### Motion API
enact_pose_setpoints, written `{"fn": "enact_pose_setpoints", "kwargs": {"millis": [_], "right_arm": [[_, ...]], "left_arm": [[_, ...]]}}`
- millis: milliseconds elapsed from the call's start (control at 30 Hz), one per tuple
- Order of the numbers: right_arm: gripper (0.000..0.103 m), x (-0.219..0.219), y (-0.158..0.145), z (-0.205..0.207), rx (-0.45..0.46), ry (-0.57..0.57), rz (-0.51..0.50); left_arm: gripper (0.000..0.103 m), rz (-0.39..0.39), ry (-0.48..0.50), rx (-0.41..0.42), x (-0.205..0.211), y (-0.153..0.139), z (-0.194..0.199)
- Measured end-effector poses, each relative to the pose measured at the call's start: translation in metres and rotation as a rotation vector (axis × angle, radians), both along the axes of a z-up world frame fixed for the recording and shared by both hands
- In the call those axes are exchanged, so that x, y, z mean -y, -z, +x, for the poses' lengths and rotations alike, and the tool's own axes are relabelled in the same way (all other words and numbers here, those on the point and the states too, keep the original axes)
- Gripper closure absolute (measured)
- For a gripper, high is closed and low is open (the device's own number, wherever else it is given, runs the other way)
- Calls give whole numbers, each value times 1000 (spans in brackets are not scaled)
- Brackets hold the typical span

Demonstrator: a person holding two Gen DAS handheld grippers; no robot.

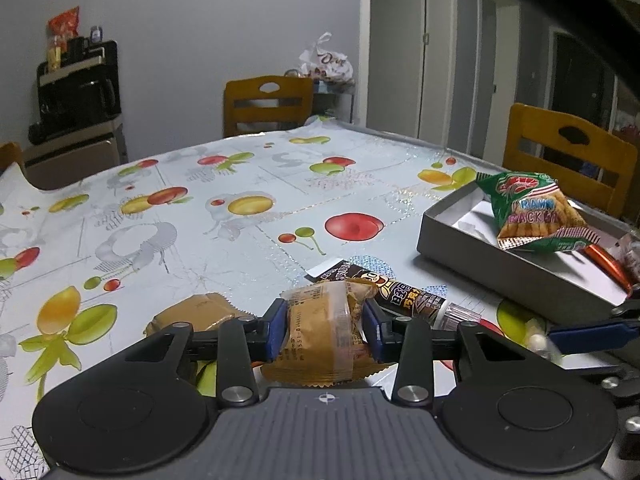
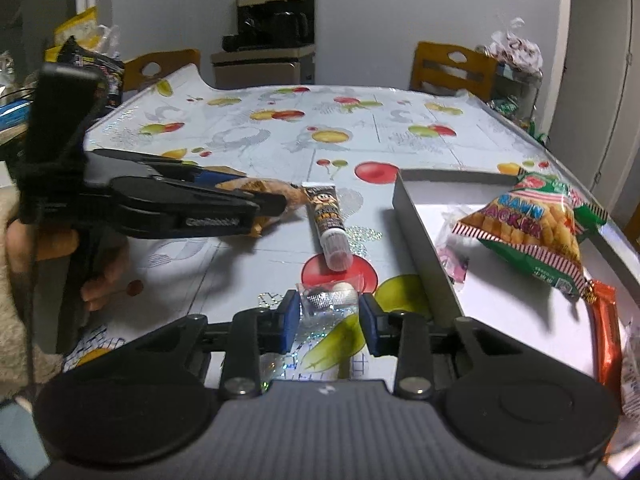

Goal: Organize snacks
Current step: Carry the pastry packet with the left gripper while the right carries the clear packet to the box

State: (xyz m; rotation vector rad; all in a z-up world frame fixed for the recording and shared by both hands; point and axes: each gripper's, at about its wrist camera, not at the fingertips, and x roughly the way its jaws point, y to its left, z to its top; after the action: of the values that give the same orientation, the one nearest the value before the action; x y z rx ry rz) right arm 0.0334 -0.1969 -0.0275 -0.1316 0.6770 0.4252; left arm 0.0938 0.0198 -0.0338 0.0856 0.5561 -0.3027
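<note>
The green snack bag (image 2: 532,224) in the box reads "RAWN" above "ACKER"; other print is illegible.

Both wrist cams low, close, sharing table (image 1: 224,200)

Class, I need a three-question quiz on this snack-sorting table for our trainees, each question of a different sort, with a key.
1. True or false: the prawn cracker bag lies inside the grey box.
2. What do the left tongs grip: A) brown wrapped pastry, B) chocolate tube, C) lollipop?
3. Fill in: the right tongs hold a small clear ____.

Key: 1 true; 2 A; 3 packet.
</note>
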Motion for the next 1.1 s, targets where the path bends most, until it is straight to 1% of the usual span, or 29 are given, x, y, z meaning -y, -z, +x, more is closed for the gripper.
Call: {"fn": "enact_pose_setpoints", "kwargs": {"millis": [133, 367, 467, 533, 633, 700, 767, 933, 1100], "right_arm": [[71, 6, -4, -9, 23, -30, 13], [71, 20, -9, -19, 51, -64, 42], [71, 26, -11, -19, 55, -68, 55], [71, 29, -12, -17, 58, -67, 69], [71, 35, -14, -17, 66, -67, 89], [71, 38, -16, -18, 70, -69, 101], [71, 41, -18, -18, 77, -70, 112], [71, 54, -25, -18, 102, -49, 142], [71, 75, -28, -16, 113, -1, 155]], "left_arm": [[62, -9, -13, -2, 0, 0, -3], [64, 25, -68, 2, 4, -1, -11], [65, 16, -77, -15, 3, -5, -15], [65, 6, -77, -12, 4, -8, -18], [65, 13, -86, 12, 6, -15, -23], [65, 15, -105, 48, 6, -22, -27], [65, -3, -111, 73, 6, -30, -29], [65, -30, -61, 110, 21, -46, -29], [65, -61, -3, 95, 48, -50, -19]]}}
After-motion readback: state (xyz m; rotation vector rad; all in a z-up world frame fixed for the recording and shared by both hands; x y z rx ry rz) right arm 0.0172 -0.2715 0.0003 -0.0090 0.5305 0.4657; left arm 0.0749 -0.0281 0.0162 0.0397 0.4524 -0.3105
